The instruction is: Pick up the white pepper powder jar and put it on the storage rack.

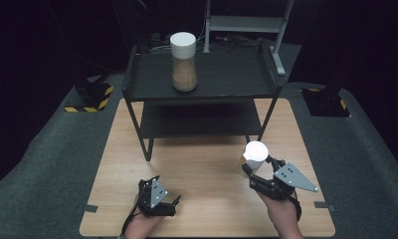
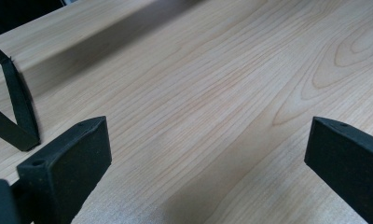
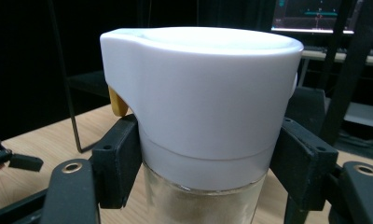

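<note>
A clear jar with a white lid [image 1: 255,155] and pale brown powder inside is held off the wooden table [image 1: 202,164] at the right, with my right gripper [image 1: 259,167] shut on it. In the right gripper view both black pads press the jar [image 3: 203,107] just under its lid. A second, taller jar with a white lid [image 1: 183,60] stands on the top shelf of the black rack [image 1: 217,79]. My left gripper [image 1: 163,195] rests low at the front left, jaws wide open over bare wood [image 2: 208,116] with nothing between them.
The black two-tier rack stands at the back of the table, and one of its legs [image 2: 17,112] shows at the left in the left gripper view. Grey carpet [image 1: 366,164] surrounds the table. Black stands with yellow-striped bases [image 1: 90,97] sit on either side.
</note>
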A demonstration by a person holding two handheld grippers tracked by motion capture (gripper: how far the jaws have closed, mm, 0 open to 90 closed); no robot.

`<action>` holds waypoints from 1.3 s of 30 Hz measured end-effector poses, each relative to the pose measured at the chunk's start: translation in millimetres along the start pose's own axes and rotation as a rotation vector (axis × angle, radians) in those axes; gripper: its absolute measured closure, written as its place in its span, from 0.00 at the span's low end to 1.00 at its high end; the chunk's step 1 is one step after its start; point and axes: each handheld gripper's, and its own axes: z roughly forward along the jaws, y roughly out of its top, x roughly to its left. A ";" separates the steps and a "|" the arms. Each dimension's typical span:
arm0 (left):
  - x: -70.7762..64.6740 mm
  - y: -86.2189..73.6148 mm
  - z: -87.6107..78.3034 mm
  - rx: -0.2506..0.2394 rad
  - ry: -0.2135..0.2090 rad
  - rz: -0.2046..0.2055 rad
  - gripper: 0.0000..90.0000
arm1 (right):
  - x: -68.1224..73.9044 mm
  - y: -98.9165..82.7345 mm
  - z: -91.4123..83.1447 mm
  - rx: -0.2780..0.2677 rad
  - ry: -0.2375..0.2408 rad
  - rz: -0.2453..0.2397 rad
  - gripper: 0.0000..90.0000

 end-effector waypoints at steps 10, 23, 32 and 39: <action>1.5 -0.5 0.1 -0.002 -0.006 -0.006 0.01 | 4.2 20.4 7.9 -0.026 0.018 -0.019 0.33; 1.9 0.0 0.2 0.000 -0.012 0.002 0.01 | 5.8 49.0 17.0 -0.062 0.025 -0.021 0.33; 2.8 0.0 0.2 0.000 -0.017 0.003 0.01 | 4.5 70.4 25.1 -0.086 0.031 -0.017 0.33; 3.0 0.0 0.3 0.000 -0.020 0.006 0.01 | 8.3 87.2 30.5 -0.105 0.014 -0.048 0.33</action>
